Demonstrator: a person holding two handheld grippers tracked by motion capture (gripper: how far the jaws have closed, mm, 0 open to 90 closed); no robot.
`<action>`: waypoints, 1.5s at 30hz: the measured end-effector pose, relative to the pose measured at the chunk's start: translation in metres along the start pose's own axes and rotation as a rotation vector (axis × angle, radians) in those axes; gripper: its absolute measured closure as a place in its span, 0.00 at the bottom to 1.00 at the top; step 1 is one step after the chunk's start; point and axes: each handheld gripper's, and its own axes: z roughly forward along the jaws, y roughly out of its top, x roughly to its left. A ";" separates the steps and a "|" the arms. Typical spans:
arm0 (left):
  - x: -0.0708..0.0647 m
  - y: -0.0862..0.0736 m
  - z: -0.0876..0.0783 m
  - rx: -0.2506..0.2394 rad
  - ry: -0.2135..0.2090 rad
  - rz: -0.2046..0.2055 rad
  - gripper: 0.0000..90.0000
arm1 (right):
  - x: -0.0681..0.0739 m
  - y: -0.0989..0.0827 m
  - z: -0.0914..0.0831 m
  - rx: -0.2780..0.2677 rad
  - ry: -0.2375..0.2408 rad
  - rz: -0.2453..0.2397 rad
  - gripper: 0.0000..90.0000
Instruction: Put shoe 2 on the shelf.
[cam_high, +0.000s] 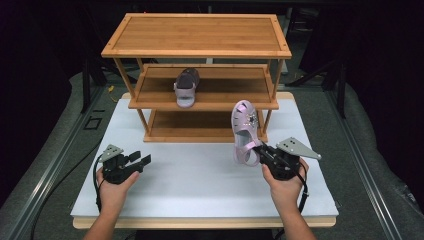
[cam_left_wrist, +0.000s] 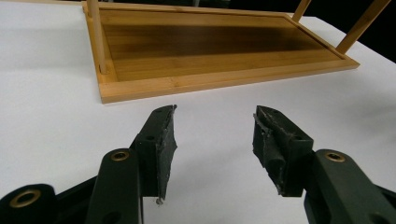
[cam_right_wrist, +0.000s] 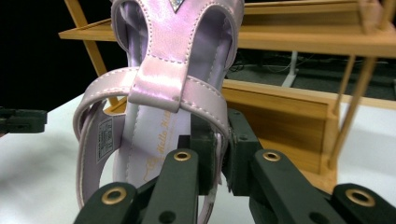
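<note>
A pink child's sandal (cam_high: 244, 131) hangs in the air in front of the wooden rack's (cam_high: 197, 55) lower right corner, toe up. My right gripper (cam_high: 263, 152) is shut on its heel side; in the right gripper view the jaws pinch the sandal's (cam_right_wrist: 163, 88) side strap near the heel. A second, darker sandal (cam_high: 186, 87) lies on the rack's middle shelf (cam_high: 225, 100). My left gripper (cam_high: 141, 160) rests low over the white table (cam_high: 200, 175) at the left, open with nothing between its fingertips (cam_left_wrist: 163, 140). The bottom shelf (cam_left_wrist: 219, 51) lies ahead of it, bare.
The three-tier wooden rack stands at the back of the white table top. Its top shelf (cam_high: 200, 32) is bare. Dark floor and grey matting surround the table. The other hand's gripper (cam_right_wrist: 21, 119) shows at the left edge of the right gripper view.
</note>
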 end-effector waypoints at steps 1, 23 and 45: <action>0.000 0.000 0.000 0.001 -0.001 -0.001 0.54 | 0.002 0.004 0.003 0.009 0.005 -0.003 0.93; 0.014 0.002 -0.007 -0.011 0.002 -0.029 0.54 | 0.009 0.107 0.110 0.161 -0.053 0.008 0.93; 0.016 0.001 -0.004 0.001 -0.001 -0.029 0.54 | 0.010 0.129 0.143 0.172 -0.213 0.008 0.93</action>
